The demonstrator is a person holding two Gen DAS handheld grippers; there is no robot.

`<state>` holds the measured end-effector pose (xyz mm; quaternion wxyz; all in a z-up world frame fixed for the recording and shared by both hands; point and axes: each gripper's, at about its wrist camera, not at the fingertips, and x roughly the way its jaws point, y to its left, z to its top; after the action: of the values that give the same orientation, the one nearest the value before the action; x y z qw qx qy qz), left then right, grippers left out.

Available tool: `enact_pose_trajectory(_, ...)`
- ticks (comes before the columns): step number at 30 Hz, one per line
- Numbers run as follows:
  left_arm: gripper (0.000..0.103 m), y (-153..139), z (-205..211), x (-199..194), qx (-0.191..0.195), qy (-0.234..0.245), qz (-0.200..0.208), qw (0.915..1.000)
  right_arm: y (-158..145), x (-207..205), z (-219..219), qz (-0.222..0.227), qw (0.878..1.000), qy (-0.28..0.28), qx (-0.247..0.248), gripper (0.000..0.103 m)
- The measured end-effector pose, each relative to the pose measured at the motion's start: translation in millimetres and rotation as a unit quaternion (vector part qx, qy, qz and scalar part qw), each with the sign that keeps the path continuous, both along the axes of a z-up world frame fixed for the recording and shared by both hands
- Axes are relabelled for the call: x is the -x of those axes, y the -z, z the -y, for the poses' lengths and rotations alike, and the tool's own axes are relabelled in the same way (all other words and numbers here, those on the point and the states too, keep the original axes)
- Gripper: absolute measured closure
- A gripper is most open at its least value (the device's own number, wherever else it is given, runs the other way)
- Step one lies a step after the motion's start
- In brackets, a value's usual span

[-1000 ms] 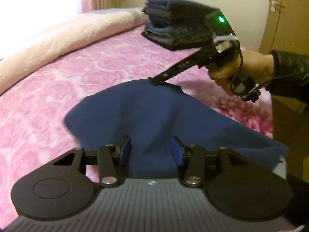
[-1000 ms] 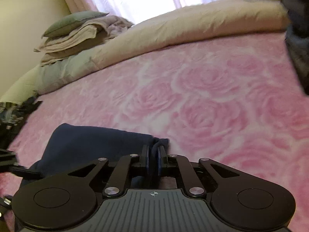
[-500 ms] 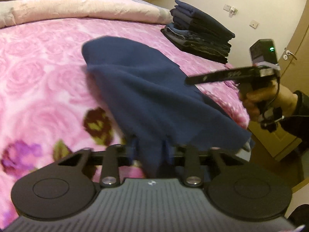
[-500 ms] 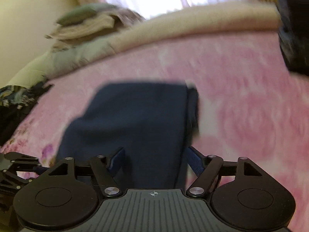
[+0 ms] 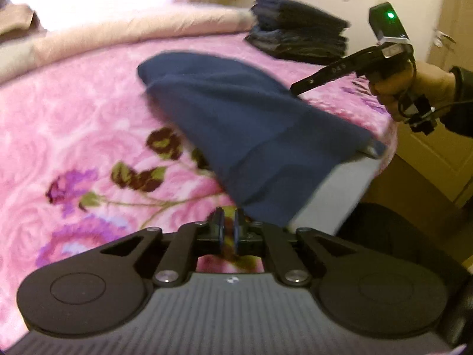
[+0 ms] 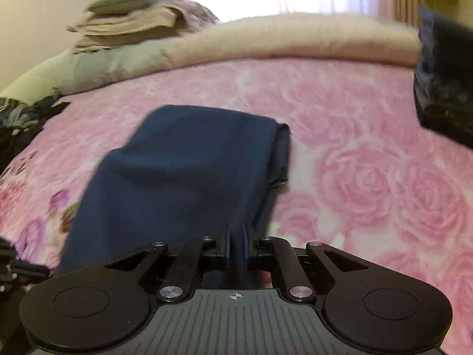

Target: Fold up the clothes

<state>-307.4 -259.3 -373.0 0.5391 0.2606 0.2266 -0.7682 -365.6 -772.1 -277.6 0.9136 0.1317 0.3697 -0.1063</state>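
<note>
Start at the left of the scene: your left gripper (image 5: 228, 230) hangs over the near edge of the pink rose blanket (image 5: 74, 112), its blue pads drawn almost together with only a thin slit between them and blanket showing through the gap, so it grips nothing. The navy garment (image 5: 236, 112) lies just ahead and to the right of those tips, a long band whose axis runs from the near right corner of the bed, where one end droops over the edge, toward the far left, where the cloth looks doubled over on itself. Moving right, your right gripper (image 6: 236, 247) sits at the garment's near end, pads nearly closed; in its own view dark cloth fills the slit, so it looks clamped on the hem, though motion blur leaves that short of certain. From the left camera its tip hovers near the garment's right flank. Far right, a stack of folded dark clothes (image 5: 298, 38) rests on the bed. Your right gripper is the nearer one, so any lift or fold travels along that long axis, away from you
</note>
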Motion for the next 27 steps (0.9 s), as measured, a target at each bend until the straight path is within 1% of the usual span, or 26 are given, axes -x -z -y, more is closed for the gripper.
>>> enact_pose_trajectory(1,0.082,0,-5,9,0.01,0.013,0.019,0.9997,-2,8,-8,0.005,1.0,-0.003,0.002,0.091)
enact_pose_trajectory(2,0.079,1,-9,17,0.019,0.027,0.037,0.9988,-3,16,-17,0.01,1.0,-0.005,0.004,0.081)
enact_pose_trajectory(3,0.074,3,-12,24,0.021,0.038,0.049,0.9979,-5,25,-25,0.015,1.0,-0.008,0.006,0.046)
enact_pose_trajectory(4,0.072,6,-14,30,0.023,0.047,0.064,0.9966,-6,32,-32,0.023,1.0,-0.008,0.007,0.027)
enact_pose_trajectory(6,0.072,12,-16,43,0.03,0.055,0.109,0.992,-7,46,-46,0.038,0.999,-0.008,0.009,0.027)
enact_pose_trajectory(7,0.072,15,-17,49,0.035,0.059,0.13,0.9892,-7,52,-52,0.039,0.999,-0.008,0.011,0.027)
enact_pose_trajectory(9,0.066,18,-17,56,0.046,0.057,0.153,0.9854,-6,61,-63,0.041,0.999,-0.01,0.016,0.027)
enact_pose_trajectory(11,0.065,18,-15,58,0.048,0.051,0.154,0.9856,-5,68,-73,0.04,0.999,-0.013,0.028,0.027)
enact_pose_trajectory(13,0.066,16,-14,54,0.04,0.044,0.136,0.9889,-3,73,-79,0.041,0.998,-0.014,0.034,0.027)
enact_pose_trajectory(17,0.072,12,-13,41,0.036,0.027,0.105,0.9935,1,84,-98,0.049,0.997,-0.029,0.046,0.027)
enact_pose_trajectory(18,0.076,10,-12,39,0.037,0.021,0.099,0.9942,2,86,-103,0.051,0.997,-0.034,0.05,0.027)
enact_pose_trajectory(19,0.077,9,-11,36,0.037,0.015,0.094,0.9948,3,89,-108,0.053,0.996,-0.039,0.054,0.027)
enact_pose_trajectory(20,0.077,10,-10,37,0.037,0.016,0.096,0.9946,4,91,-114,0.055,0.996,-0.044,0.058,0.027)
enact_pose_trajectory(22,0.077,11,-6,40,0.037,0.019,0.103,0.9938,7,92,-128,0.051,0.993,-0.07,0.083,0.027)
enact_pose_trajectory(23,0.08,12,-5,42,0.037,0.021,0.107,0.9934,9,92,-134,0.047,0.991,-0.083,0.097,0.027)
enact_pose_trajectory(24,0.084,13,-6,46,0.041,0.032,0.12,0.9914,11,91,-140,0.043,0.988,-0.096,0.111,0.027)
enact_pose_trajectory(26,0.084,13,-11,55,0.052,0.051,0.154,0.9853,16,90,-152,0.034,0.982,-0.121,0.14,0.027)
enact_pose_trajectory(27,0.083,13,-13,59,0.056,0.058,0.17,0.9822,18,89,-154,0.033,0.98,-0.126,0.147,0.027)
